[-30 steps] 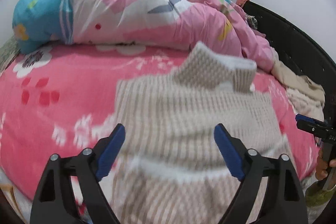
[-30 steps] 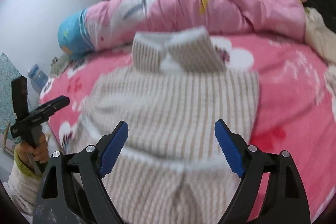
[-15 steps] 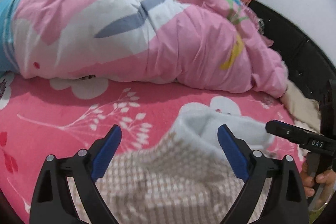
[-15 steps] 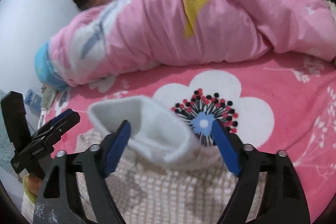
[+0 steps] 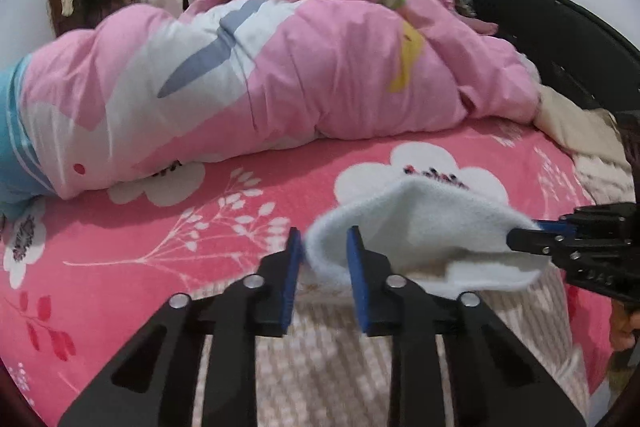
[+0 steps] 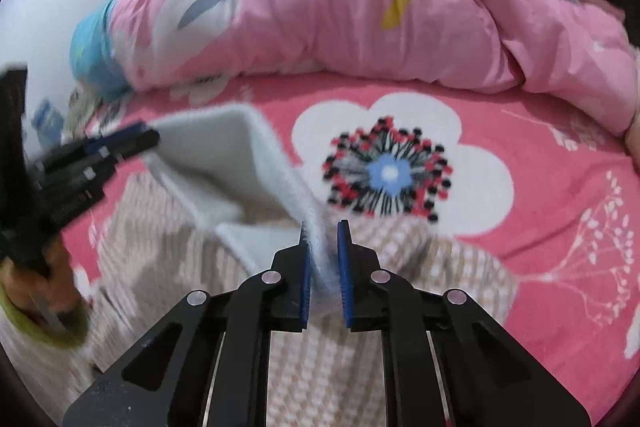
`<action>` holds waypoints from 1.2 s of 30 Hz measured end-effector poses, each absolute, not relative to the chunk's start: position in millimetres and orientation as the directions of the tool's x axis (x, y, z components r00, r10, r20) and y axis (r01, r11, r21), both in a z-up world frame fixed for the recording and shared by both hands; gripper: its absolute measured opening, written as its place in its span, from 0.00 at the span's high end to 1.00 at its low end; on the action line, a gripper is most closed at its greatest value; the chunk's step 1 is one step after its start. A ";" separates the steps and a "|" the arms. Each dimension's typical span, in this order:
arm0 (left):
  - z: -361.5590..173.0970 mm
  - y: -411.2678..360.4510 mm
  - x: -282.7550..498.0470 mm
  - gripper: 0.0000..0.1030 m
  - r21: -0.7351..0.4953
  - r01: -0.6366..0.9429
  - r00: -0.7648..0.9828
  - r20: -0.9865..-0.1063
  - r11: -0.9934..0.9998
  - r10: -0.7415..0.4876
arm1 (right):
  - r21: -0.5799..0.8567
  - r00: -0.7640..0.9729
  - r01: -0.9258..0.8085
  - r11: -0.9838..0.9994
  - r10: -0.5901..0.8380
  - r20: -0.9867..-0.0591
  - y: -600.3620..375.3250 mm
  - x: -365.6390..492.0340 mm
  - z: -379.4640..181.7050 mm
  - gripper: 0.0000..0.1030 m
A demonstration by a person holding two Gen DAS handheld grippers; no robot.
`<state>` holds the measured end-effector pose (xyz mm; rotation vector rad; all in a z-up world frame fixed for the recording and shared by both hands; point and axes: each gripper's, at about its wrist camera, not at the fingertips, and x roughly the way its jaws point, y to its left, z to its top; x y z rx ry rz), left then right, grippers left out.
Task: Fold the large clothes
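I've just closed my left gripper (image 5: 322, 259) and right gripper (image 6: 323, 259) on the sweater's (image 5: 320, 355) white collar (image 5: 424, 227), so the folding itself is barely begun.

Soft, even indoor light, no glare and only faint shadows. Both fisheye views bend and darken at the rims; the right one is smeared by motion blur.
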<state>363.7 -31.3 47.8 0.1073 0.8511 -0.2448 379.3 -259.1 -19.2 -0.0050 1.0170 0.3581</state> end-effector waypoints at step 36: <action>6.4 43.7 326.0 0.92 -0.340 0.235 0.556 -0.721 0.911 -0.413 | 0.331 0.302 -0.441 0.834 0.485 -0.821 -167.1 365.6 -77.3 0.78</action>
